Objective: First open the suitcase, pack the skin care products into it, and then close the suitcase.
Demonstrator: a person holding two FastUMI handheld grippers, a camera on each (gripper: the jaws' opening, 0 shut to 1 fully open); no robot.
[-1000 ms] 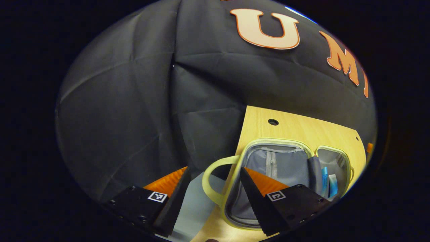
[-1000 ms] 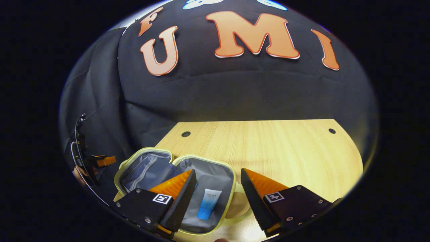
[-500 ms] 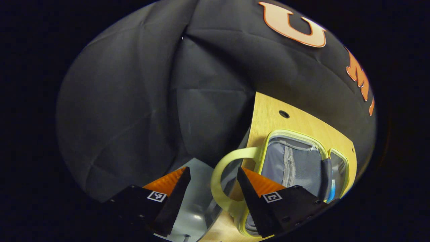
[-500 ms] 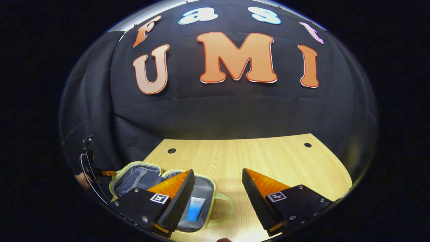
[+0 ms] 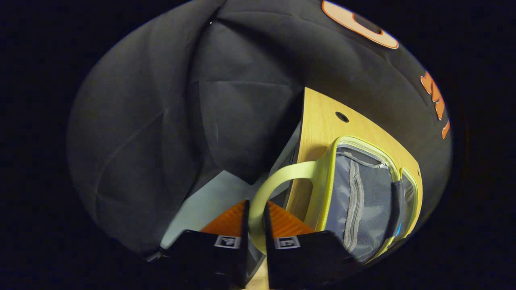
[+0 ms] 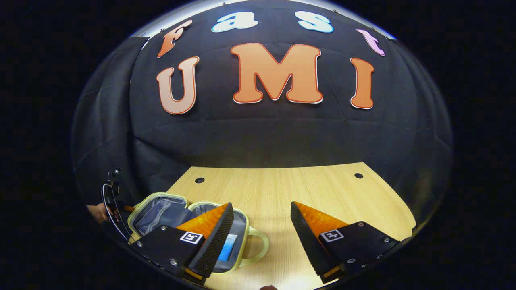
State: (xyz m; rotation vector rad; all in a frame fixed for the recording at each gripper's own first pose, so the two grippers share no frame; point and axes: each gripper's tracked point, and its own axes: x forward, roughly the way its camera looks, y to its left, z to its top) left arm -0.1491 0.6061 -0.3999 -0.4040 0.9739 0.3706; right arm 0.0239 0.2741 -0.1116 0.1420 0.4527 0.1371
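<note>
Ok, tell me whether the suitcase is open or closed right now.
Open. The suitcase lies spread on the table, both grey-lined halves facing up, a blue tube inside. The left tool grips its handle.

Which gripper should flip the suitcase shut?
Left, probably. The left gripper is already shut on the yellow handle of the open suitcase, tube inside. The right gripper hangs open over the table, holding nothing.
</note>
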